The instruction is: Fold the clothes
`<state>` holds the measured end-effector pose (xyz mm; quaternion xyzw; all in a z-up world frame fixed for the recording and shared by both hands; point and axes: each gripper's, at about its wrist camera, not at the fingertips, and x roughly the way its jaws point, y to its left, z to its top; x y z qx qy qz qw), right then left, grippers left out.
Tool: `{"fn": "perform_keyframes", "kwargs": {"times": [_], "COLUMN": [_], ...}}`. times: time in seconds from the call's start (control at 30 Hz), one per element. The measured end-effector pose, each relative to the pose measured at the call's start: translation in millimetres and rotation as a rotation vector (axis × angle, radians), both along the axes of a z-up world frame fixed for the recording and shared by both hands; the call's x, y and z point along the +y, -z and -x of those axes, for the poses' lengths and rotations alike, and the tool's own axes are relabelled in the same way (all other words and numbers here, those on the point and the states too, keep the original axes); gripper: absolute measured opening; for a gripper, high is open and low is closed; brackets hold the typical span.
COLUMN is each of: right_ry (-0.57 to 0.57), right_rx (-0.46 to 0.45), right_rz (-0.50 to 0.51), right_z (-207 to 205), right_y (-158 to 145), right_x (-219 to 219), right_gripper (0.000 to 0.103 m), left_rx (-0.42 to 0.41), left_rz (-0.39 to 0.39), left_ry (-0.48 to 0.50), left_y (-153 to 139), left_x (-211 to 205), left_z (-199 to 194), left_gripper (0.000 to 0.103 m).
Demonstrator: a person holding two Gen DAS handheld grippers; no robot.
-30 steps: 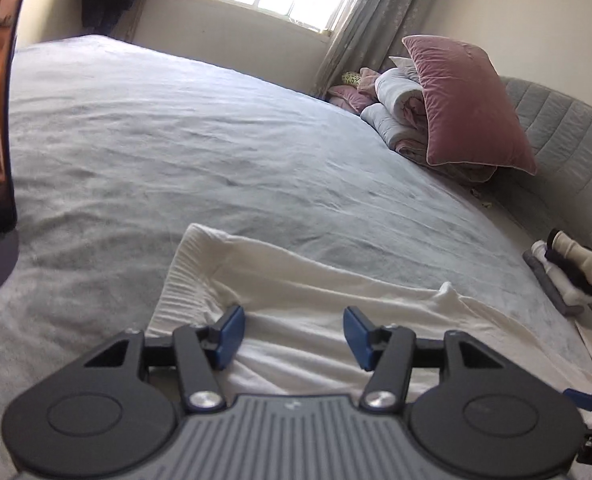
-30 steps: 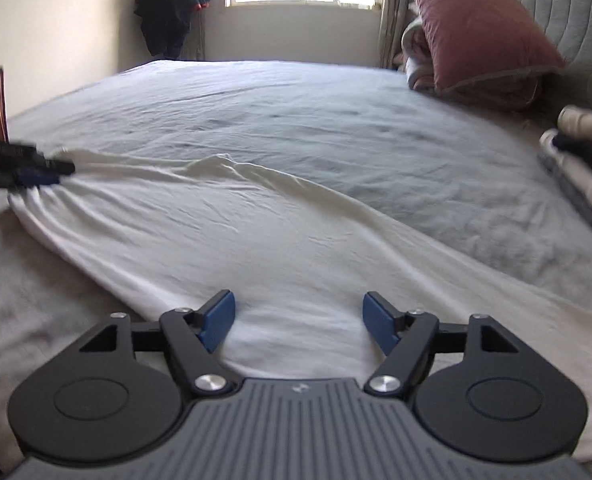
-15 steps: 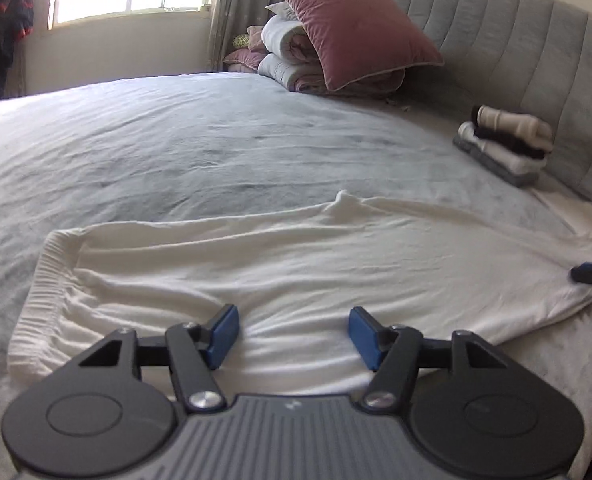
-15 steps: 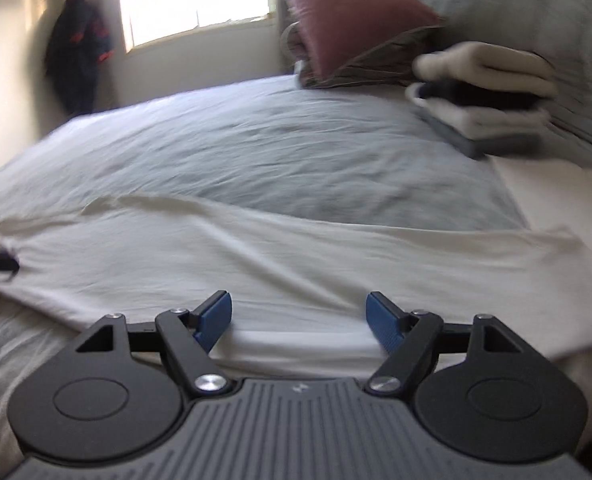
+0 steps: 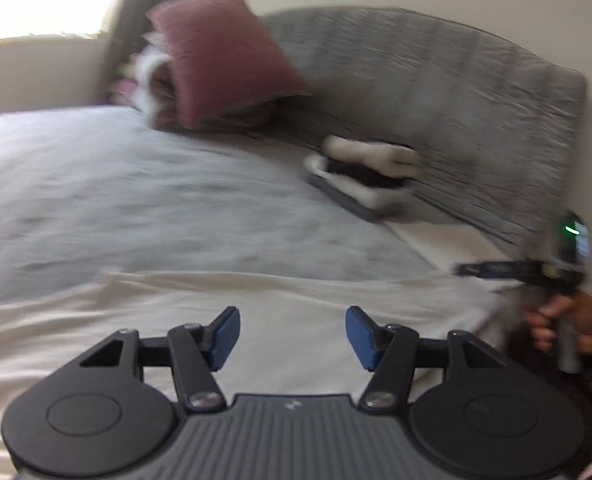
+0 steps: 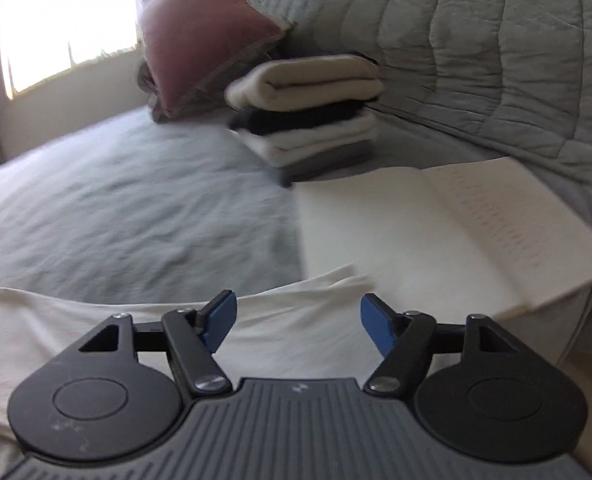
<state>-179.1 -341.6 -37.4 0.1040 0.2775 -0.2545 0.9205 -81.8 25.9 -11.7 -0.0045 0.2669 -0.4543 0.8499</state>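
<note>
left wrist view showed the cream garment [image 5: 216, 312] lying flat on the bed [image 5: 136, 200], not yet folded. left tool [image 5: 292, 334] stood spread and empty; right tool [image 6: 298, 322], jaws just narrowing, pinched nothing. a folded stack [image 6: 303, 116] waited near the headboard [image 6: 495, 60].

The bed [image 6: 108, 208] had a grey-blue cover, kinda wrinkly, with a padded grey headboard [image 6: 495, 60] behind it. A cream garment [image 5: 176, 320] lay spread flat across the near side. Up by the headboard sat a stack of folded clothes [image 6: 307, 116], a mauve pillow [image 6: 200, 32] propped on bedding, and a bare white sheet patch [image 6: 415, 232] at the corner.
</note>
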Motion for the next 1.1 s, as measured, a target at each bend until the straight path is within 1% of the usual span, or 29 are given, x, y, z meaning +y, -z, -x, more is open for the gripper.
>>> {"fn": "perform_keyframes", "kwargs": {"times": [0.03,0.07,0.1,0.2,0.27,0.33,0.37,0.4,0.43,0.5,0.57,0.63,0.73,0.77,0.83,0.87,0.9,0.97,1.03,1.1], "right_ry": [0.001,0.004,0.001,-0.018,-0.021,-0.030,-0.043,-0.057,-0.067,-0.074,-0.055,-0.040,-0.034,-0.034,-0.036,-0.033,-0.039,-0.057,-0.100,-0.183], "right_rx": [0.017,0.032,0.040,0.064,0.078,0.070,0.064,0.058,0.056,0.054,0.036,0.026,0.045,0.048,0.045,0.045,0.030,-0.007,-0.060,-0.090], "right_rz": [0.010,0.018,0.013,-0.015,-0.017,-0.020,-0.016,-0.009,0.006,0.048,0.068,0.070,0.050,0.055,0.058,0.057,0.055,0.047,0.018,-0.027], "right_z": [-3.0,-5.1,-6.0,-7.1,-7.9,-7.6,-6.8,-6.0,-5.6,-4.8,-3.0,-3.1,-10.5,-11.4,-10.6,-9.4,-6.6,0.1,6.0,3.1], "right_y": [0.1,0.3,1.0,6.0,10.5,14.8,16.5,18.0,18.7,18.5,16.4,15.5,20.0,20.1,17.6,15.6,12.6,5.9,0.0,-1.9], "right_x": [-5.8,-10.9,-15.6,-27.0,-31.0,-33.1,-32.4,-31.4,-29.3,-24.2,-23.8,-25.9,-31.6,-30.8,-26.9,-24.5,-19.9,-9.3,4.9,23.5], "right_gripper": [0.067,0.062,0.056,0.046,0.046,0.044,0.031,0.014,0.007,0.006,0.006,0.006,0.006,0.009,0.018,0.024,0.034,0.042,0.044,0.044], "left_rx": [-0.006,-0.009,-0.011,-0.011,-0.020,-0.012,-0.004,0.004,0.012,0.000,-0.038,-0.039,-0.052,-0.051,-0.050,-0.049,-0.049,-0.047,-0.022,0.005], "left_rz": [-0.006,-0.011,-0.015,-0.025,-0.033,-0.032,-0.033,-0.035,-0.036,-0.089,-0.121,-0.124,-0.132,-0.128,-0.115,-0.106,-0.098,-0.079,-0.066,-0.073], "left_ry": [0.021,0.039,0.057,0.118,0.143,0.167,0.179,0.191,0.204,0.236,0.256,0.285,0.303,0.306,0.311,0.313,0.314,0.294,0.278,0.284], "left_y": [2.0,4.8,7.8,15.9,20.2,25.6,29.5,33.5,37.5,46.1,48.0,47.7,49.0,48.1,45.7,44.2,42.7,41.0,40.0,40.2], "left_x": [-9.9,-18.7,-27.2,-52.4,-66.5,-76.2,-80.6,-85.0,-89.3,-97.8,-101.6,-103.5,-102.3,-100.9,-97.7,-95.9,-94.1,-89.2,-83.8,-79.8], "left_z": [3.0,5.4,7.7,12.2,16.5,21.4,23.2,24.9,26.6,32.8,40.8,43.8,48.7,49.5,50.2,50.2,50.1,45.9,38.8,33.2], "left_gripper": [0.059,0.059,0.059,0.057,0.055,0.056,0.055,0.056,0.055,0.056,0.056,0.058,0.058,0.058,0.058,0.058,0.058,0.058,0.058,0.059]}}
